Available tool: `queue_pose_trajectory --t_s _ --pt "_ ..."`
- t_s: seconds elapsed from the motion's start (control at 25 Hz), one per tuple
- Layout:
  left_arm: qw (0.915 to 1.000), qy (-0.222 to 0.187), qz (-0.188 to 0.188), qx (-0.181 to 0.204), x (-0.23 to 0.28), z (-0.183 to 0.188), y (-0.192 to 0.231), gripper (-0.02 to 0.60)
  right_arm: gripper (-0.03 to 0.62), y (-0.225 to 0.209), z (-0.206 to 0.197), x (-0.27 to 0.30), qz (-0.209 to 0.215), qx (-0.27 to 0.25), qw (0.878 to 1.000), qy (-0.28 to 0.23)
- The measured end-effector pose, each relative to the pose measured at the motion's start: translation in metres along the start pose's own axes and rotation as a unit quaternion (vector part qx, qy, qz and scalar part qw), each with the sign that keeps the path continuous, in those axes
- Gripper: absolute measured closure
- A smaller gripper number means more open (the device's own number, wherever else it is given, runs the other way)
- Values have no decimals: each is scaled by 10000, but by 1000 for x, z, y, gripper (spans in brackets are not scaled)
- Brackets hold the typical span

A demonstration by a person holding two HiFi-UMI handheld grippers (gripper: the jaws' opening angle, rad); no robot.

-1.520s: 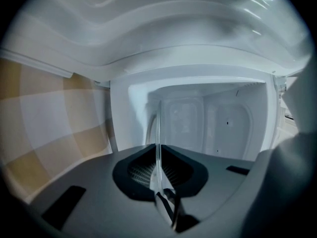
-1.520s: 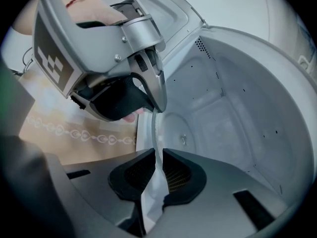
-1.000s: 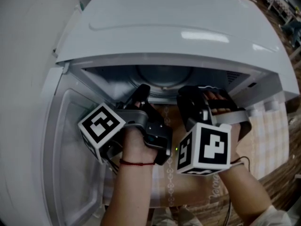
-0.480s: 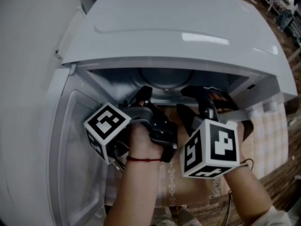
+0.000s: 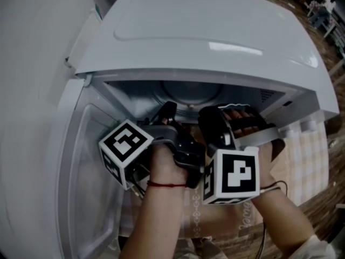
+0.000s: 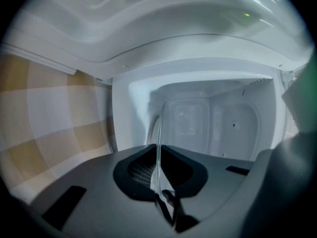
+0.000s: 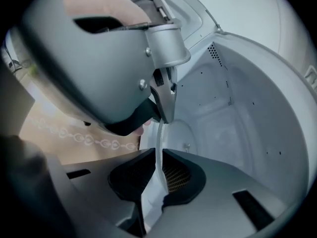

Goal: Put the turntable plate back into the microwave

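The clear glass turntable plate [image 6: 159, 128] shows edge-on in both gripper views, its rim [image 7: 159, 143] running between each pair of jaws. My left gripper [image 5: 168, 111] is at the mouth of the white microwave [image 5: 215, 31], shut on the plate's rim [image 6: 158, 150]. My right gripper [image 5: 211, 120] is beside it on the right. Its jaws have just been closing, and they now press on the plate's rim [image 7: 161, 155]. The left gripper's fingertips [image 7: 166, 110] hold the same rim just above. Most of the plate is hidden behind the grippers in the head view.
The microwave door [image 5: 81, 166] hangs open to the left. The white cavity [image 7: 237, 113] lies ahead of the jaws, with a small hub on its floor [image 7: 187, 145]. A checked cloth [image 5: 312, 144] covers the surface on the right.
The right gripper's jaws stood apart half a second ago and have come together on the plate's rim. Its marker cube shifted slightly left. The left gripper stayed put.
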State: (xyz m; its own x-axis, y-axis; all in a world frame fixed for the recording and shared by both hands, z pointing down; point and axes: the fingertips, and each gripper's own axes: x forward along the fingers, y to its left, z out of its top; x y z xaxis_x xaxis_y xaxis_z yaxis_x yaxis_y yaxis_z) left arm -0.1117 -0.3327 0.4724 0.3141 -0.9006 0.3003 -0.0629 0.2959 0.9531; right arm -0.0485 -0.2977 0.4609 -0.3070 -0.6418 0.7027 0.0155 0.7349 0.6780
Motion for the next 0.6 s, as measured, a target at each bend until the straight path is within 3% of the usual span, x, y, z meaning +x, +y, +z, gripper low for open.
queue_pose_trajectory --t_s 0.28,0.48,0.6 --pt "9999 41 -54 115 0 0 -1 557 543 -2 0 0 53 153 9999 -18" --pt "9988 213 -106 433 -2 -3 -3 554 543 -3 -1 0 -16 291 9996 -14" --pt "9971 284 -185 682 -8 -4 -4 509 543 -1 -3 2 13 319 9995 10"
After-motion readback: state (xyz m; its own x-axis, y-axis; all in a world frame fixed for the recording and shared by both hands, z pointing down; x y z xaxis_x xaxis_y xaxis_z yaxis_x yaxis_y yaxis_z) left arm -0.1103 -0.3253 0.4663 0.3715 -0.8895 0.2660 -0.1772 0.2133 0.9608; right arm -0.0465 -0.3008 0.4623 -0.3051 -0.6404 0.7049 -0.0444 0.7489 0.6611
